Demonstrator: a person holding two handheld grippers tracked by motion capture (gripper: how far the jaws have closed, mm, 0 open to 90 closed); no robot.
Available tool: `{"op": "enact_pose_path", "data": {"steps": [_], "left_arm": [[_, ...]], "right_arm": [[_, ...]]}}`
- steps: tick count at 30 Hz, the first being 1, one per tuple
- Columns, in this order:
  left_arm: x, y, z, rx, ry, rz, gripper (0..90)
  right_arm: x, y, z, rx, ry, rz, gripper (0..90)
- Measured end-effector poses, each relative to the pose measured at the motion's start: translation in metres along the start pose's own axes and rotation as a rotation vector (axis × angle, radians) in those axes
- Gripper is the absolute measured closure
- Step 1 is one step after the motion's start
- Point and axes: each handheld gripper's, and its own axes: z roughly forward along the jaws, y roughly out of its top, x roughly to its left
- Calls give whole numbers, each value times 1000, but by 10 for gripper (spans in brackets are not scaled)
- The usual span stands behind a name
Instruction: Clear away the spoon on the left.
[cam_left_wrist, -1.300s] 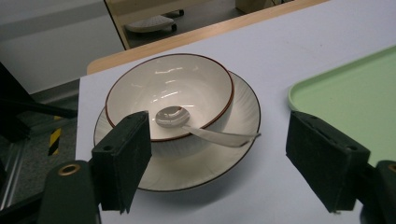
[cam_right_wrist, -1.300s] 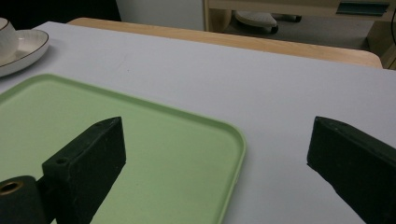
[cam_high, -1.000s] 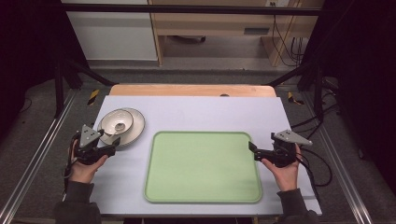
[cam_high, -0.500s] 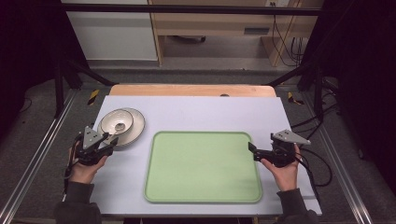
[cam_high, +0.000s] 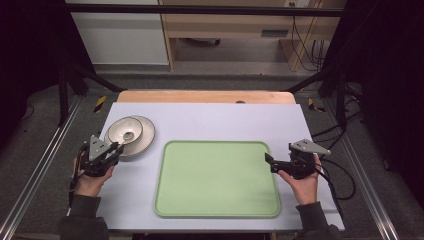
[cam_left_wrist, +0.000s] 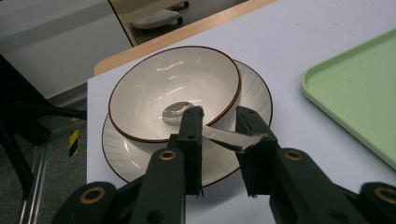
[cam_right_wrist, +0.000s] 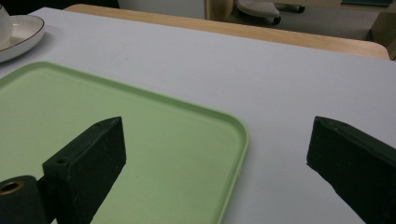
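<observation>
A: What moved?
B: Left gripper (cam_high: 114, 150) crept up-right from a second ago, now at the bowl (cam_left_wrist: 175, 91). Jaws part-spread, straddling the spoon handle (cam_left_wrist: 231, 138), touching at one side.
A: Bowl where?
B: On the plate (cam_high: 142, 142), left-centre of the high view.
A: Right gripper (cam_high: 272, 163)?
B: Barely shifted. Jaws spread wide over the green tray (cam_right_wrist: 140, 140) edge, right side.

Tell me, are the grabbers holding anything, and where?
Nothing is firmly held yet. The left gripper has its jaws on either side of the spoon handle, near its end, with gaps showing. The right gripper is open over the tray edge.
</observation>
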Motion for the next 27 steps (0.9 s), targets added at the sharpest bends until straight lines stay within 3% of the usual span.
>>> {"op": "enact_pose_path", "data": {"steps": [7, 27], "left_arm": [[1, 0, -1, 2, 15, -14, 789], [0, 1, -2, 24, 43, -3, 868]], "right_arm": [[0, 0, 1, 4, 1, -1, 49], [0, -1, 1, 12, 2, -5, 48]]}}
